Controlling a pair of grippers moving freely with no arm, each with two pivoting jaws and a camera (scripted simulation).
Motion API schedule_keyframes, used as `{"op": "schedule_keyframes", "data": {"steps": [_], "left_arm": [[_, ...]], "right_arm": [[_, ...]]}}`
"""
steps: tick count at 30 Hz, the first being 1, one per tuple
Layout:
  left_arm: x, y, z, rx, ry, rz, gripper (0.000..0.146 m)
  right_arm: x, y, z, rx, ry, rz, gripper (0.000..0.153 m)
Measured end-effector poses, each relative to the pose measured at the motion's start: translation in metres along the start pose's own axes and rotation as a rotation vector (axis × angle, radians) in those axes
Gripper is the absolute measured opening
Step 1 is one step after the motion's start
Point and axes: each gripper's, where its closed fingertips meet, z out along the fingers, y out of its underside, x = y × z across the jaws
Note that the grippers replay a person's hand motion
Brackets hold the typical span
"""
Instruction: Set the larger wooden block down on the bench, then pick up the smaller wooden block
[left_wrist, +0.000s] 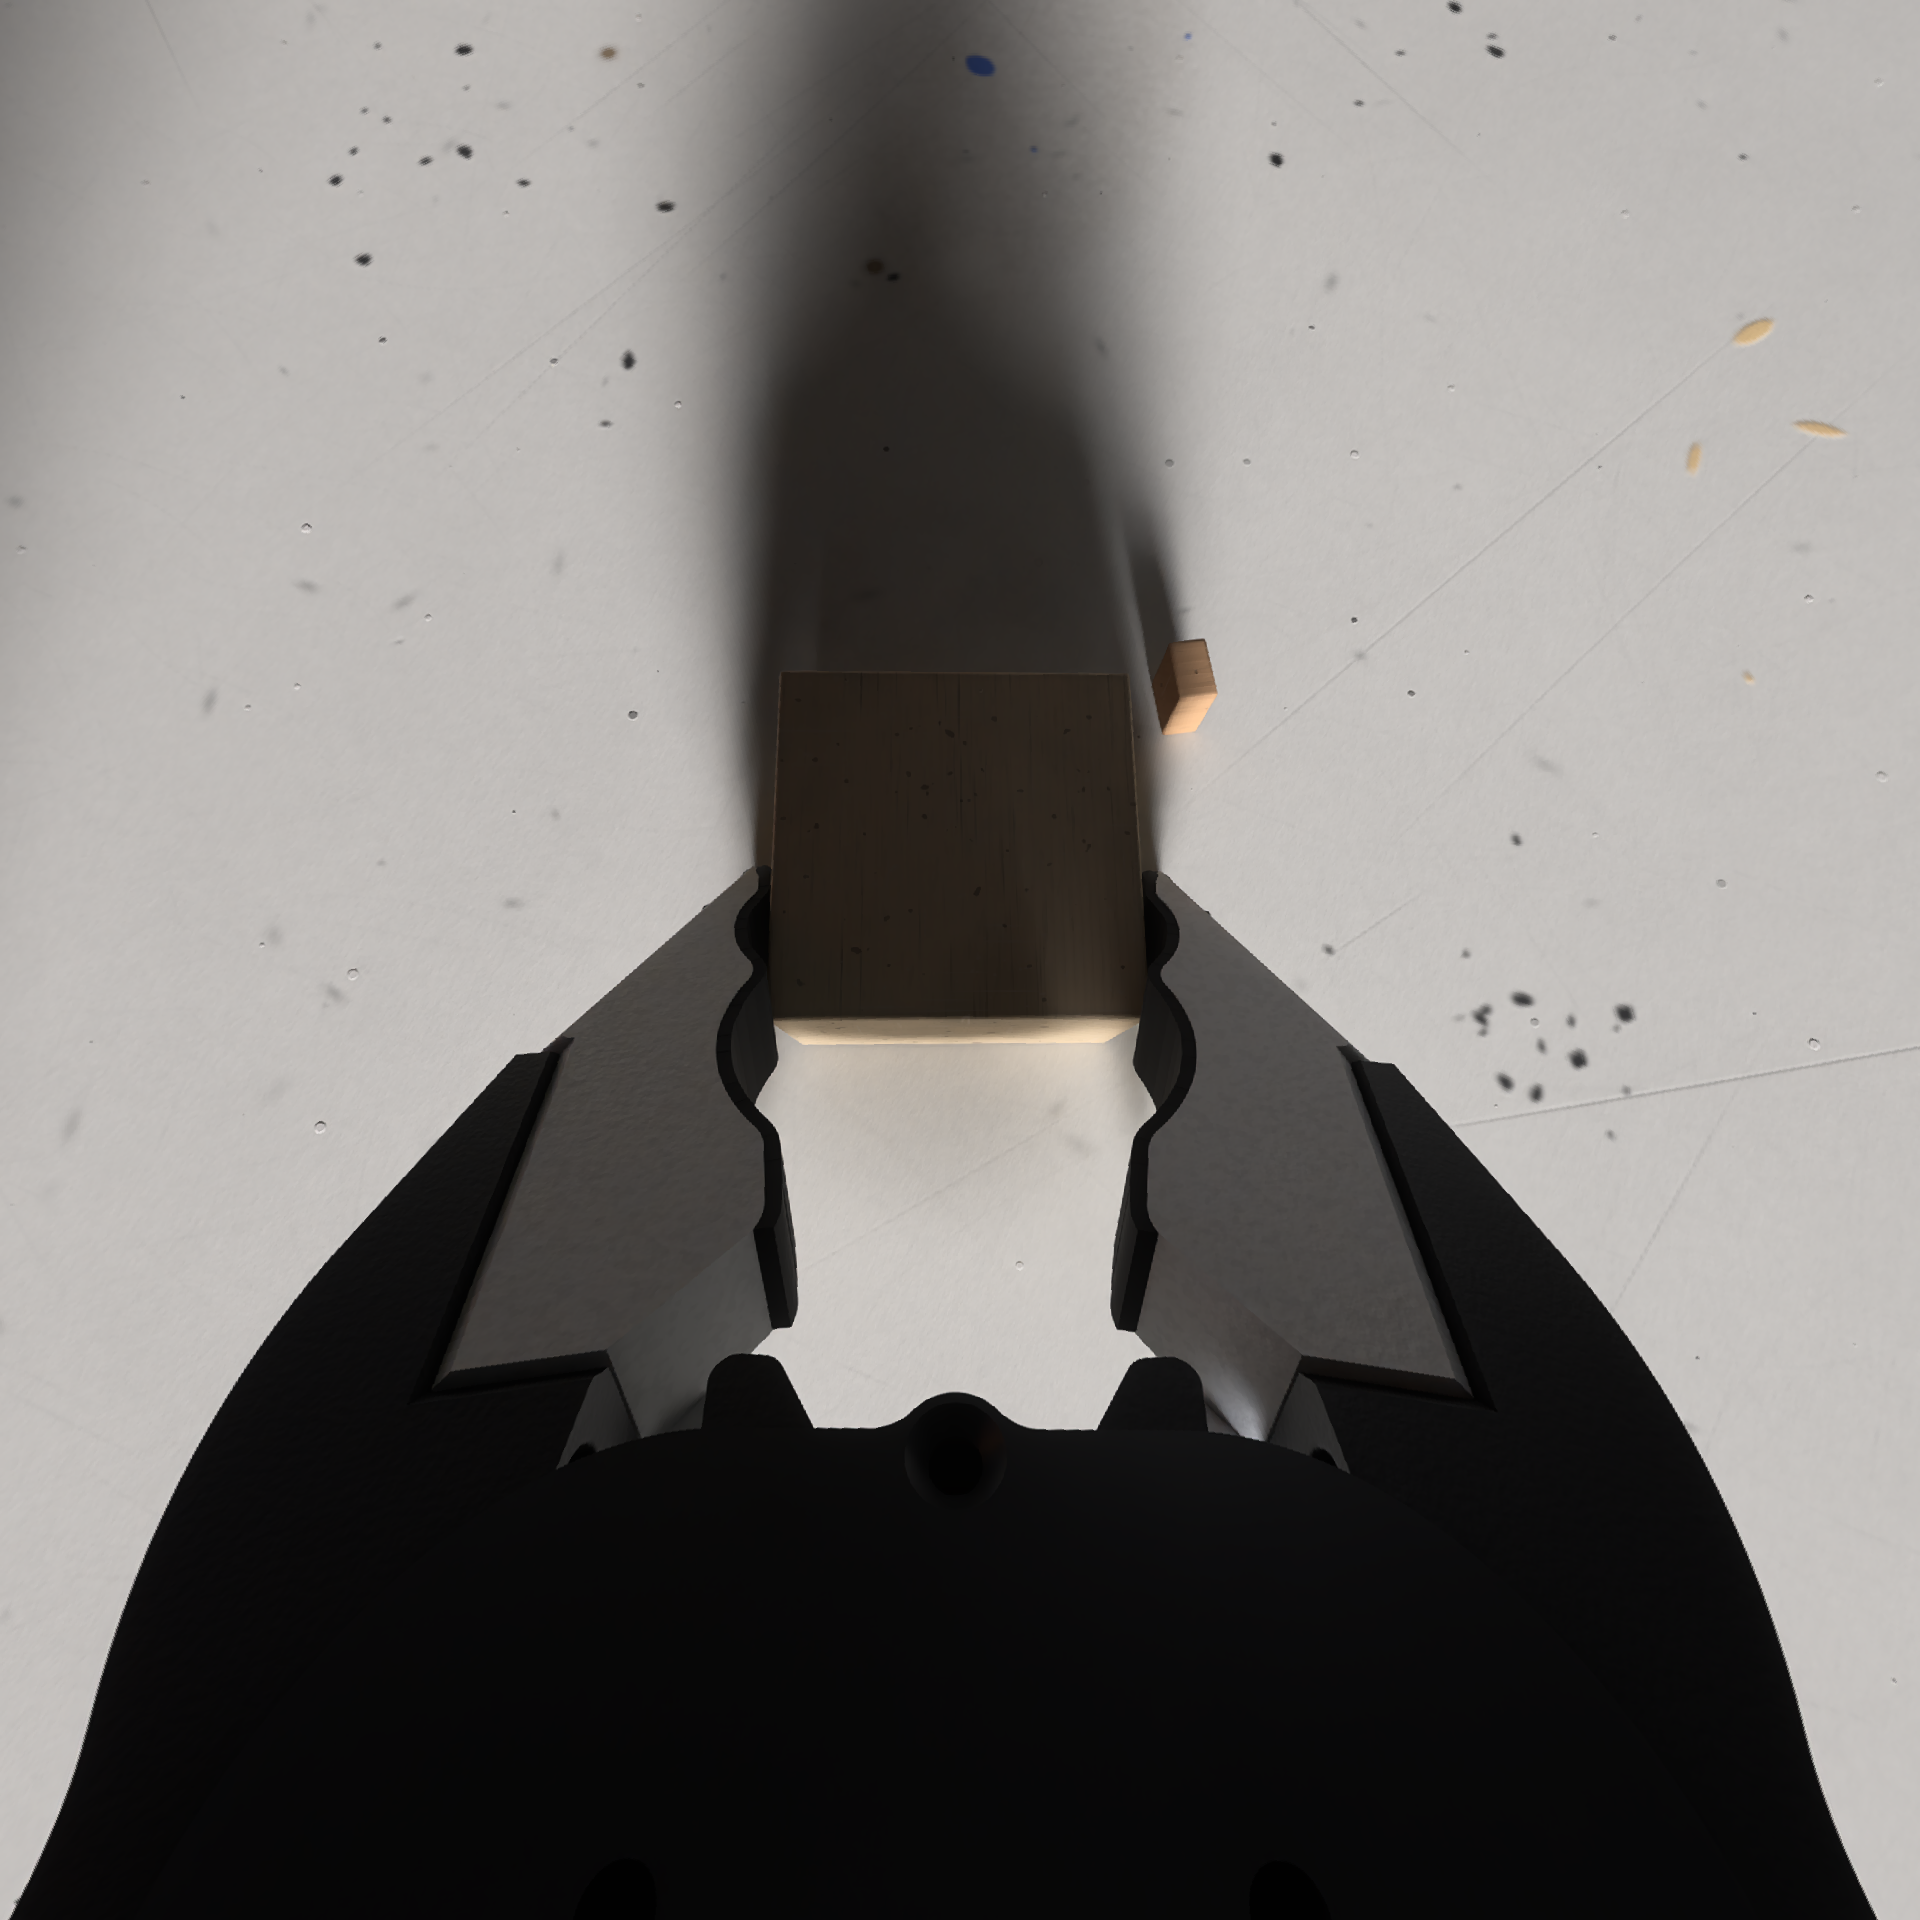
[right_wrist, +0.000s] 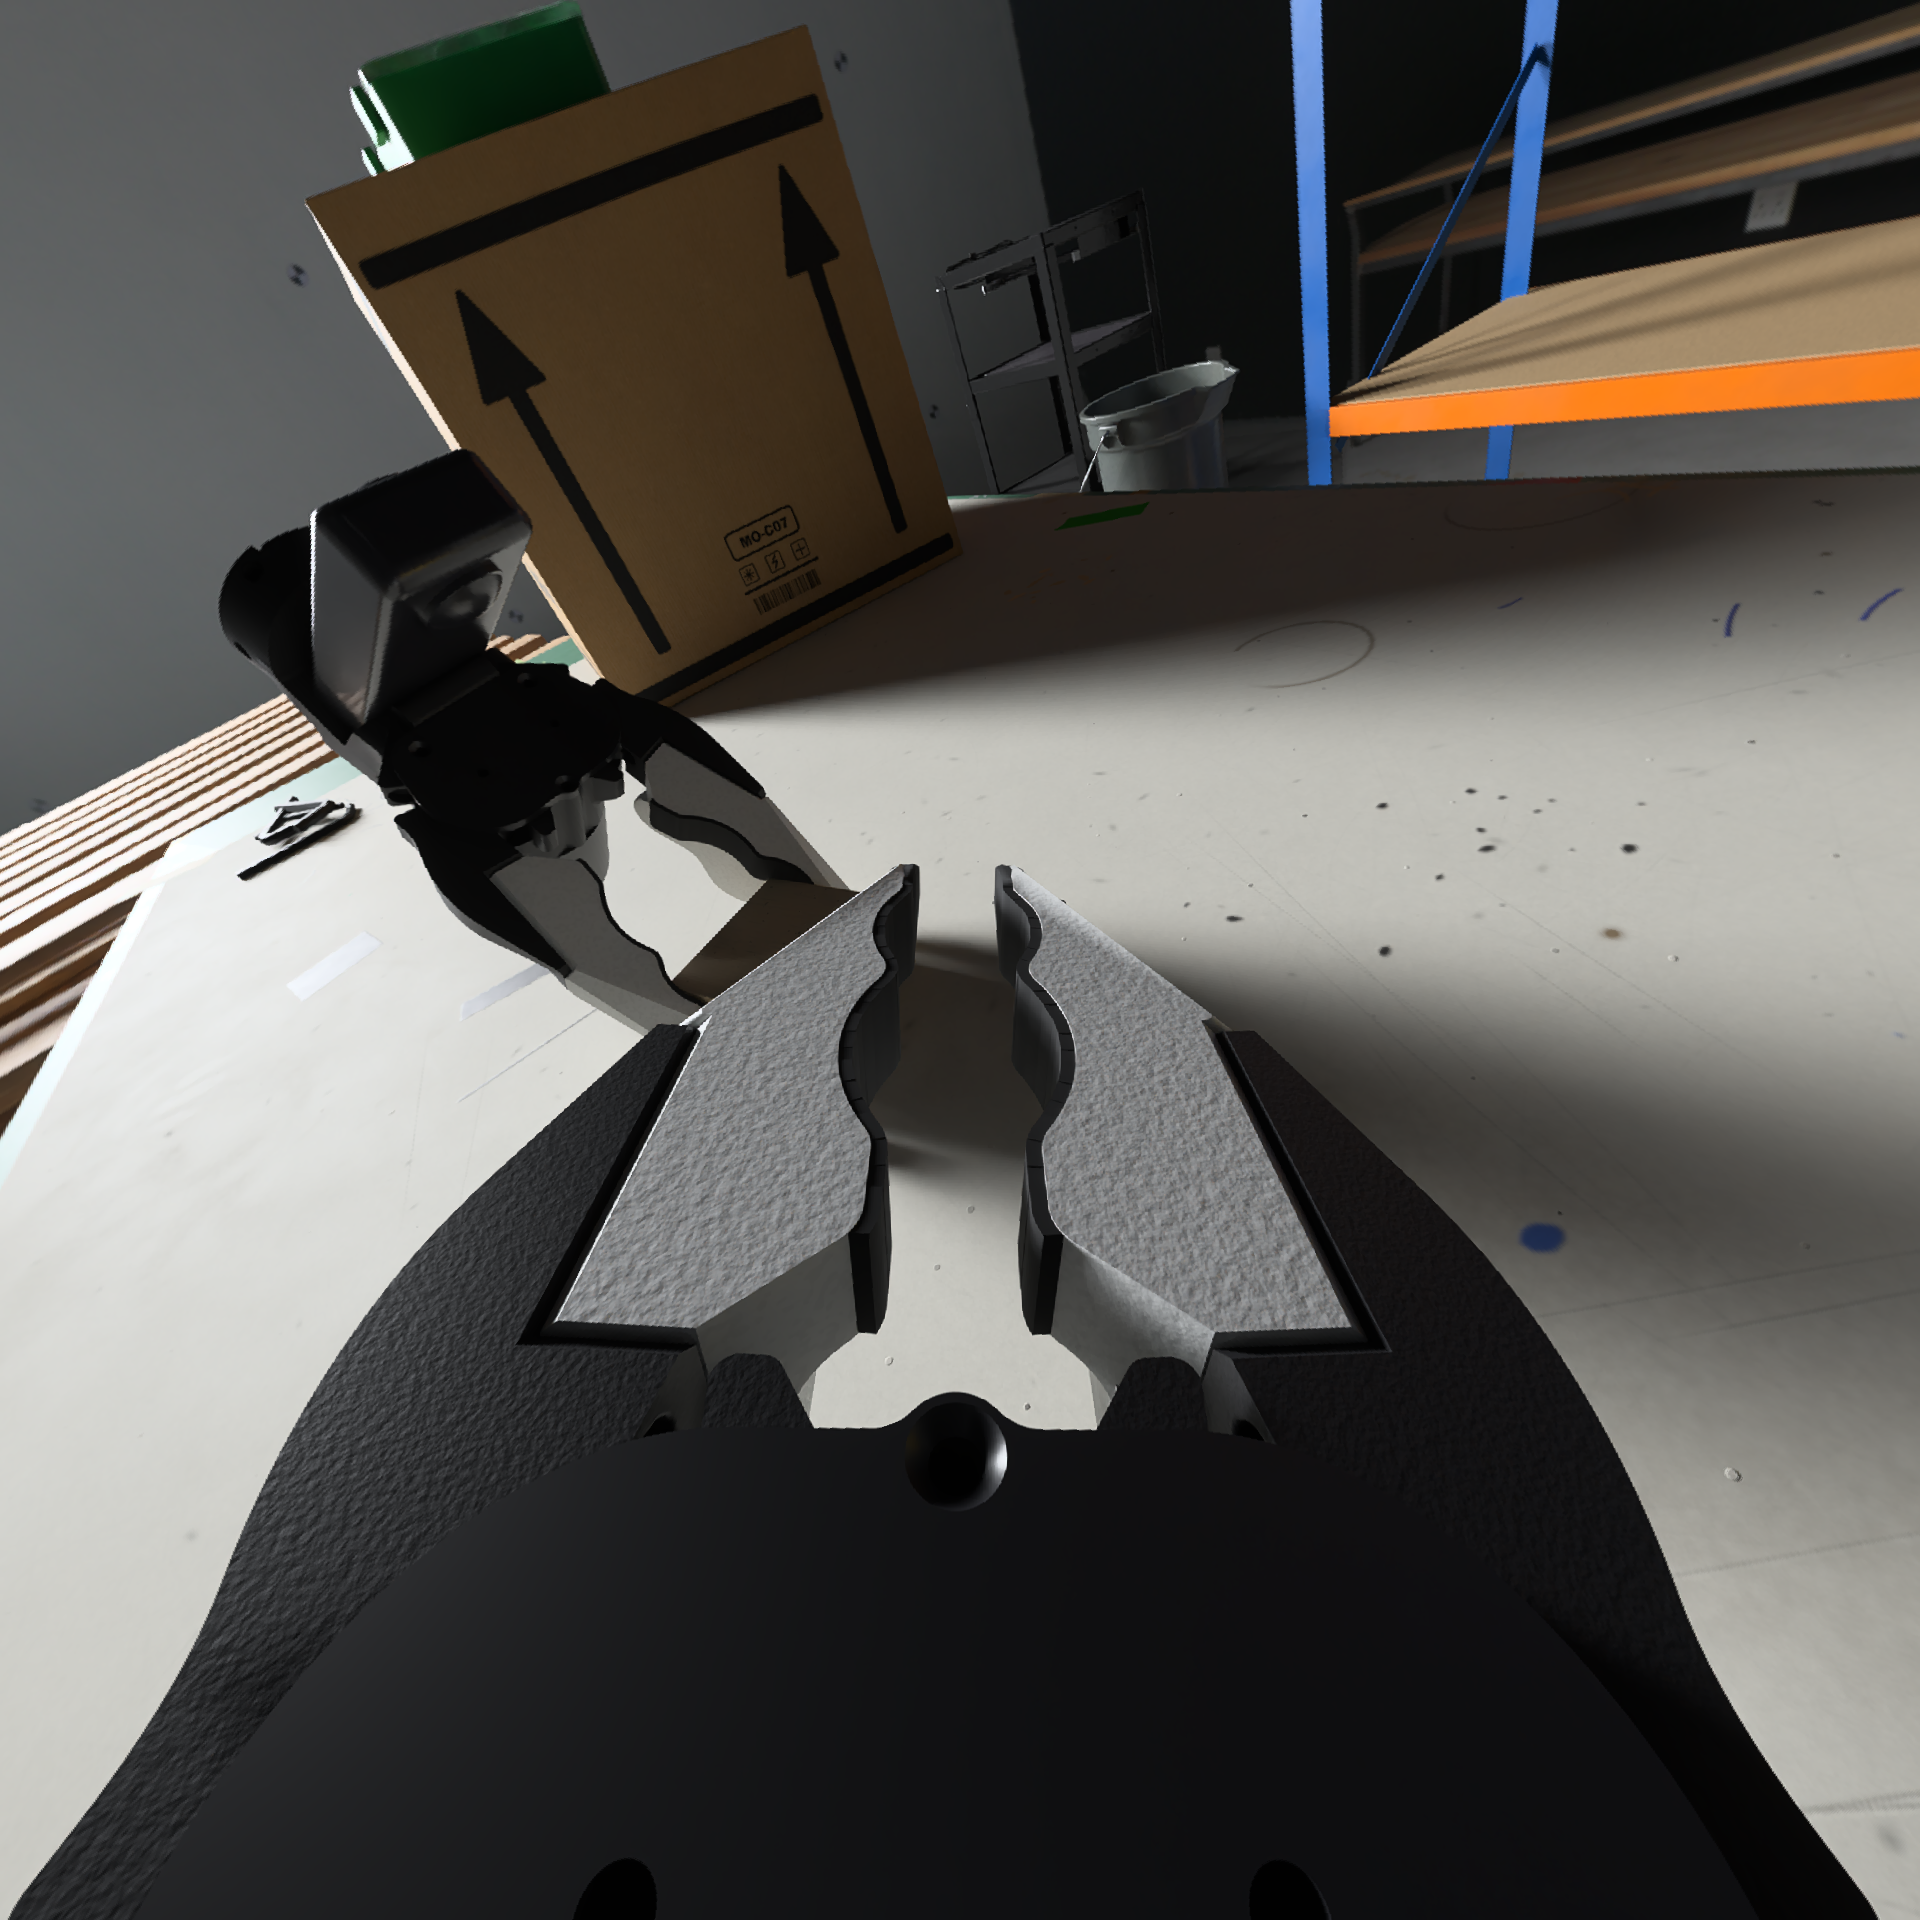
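Note:
My left gripper (left_wrist: 956, 883) points down at the pale speckled bench (left_wrist: 416, 727) and is shut on the larger wooden block (left_wrist: 956, 831), its fingertips pressed on the block's two sides. I cannot tell whether the block touches the bench. The smaller wooden block (left_wrist: 1184, 686) lies on the bench just right of it, apart. In the right wrist view the left gripper (right_wrist: 743, 940) and its block (right_wrist: 769, 914) show partly behind my right gripper (right_wrist: 956, 883), which is empty with only a narrow gap between its jaws, low over the bench (right_wrist: 1351, 1039).
A tall cardboard box (right_wrist: 644, 384) stands at the bench's far edge with a green object (right_wrist: 478, 94) behind it. A small black item (right_wrist: 296, 826) lies at the far left. Beyond the bench are a grey bucket (right_wrist: 1158, 426), a dark cart (right_wrist: 1049, 343) and blue-and-orange shelving (right_wrist: 1621, 400).

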Motion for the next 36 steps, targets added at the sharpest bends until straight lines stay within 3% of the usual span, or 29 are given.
{"op": "schedule_keyframes", "data": {"steps": [36], "left_arm": [[0.0000, 0.0001, 0.0000, 0.001, 0.002, -0.003, 0.069]], "right_arm": [[0.0092, 0.0034, 0.0015, -0.024, 0.068, -0.056, 0.014]]}}
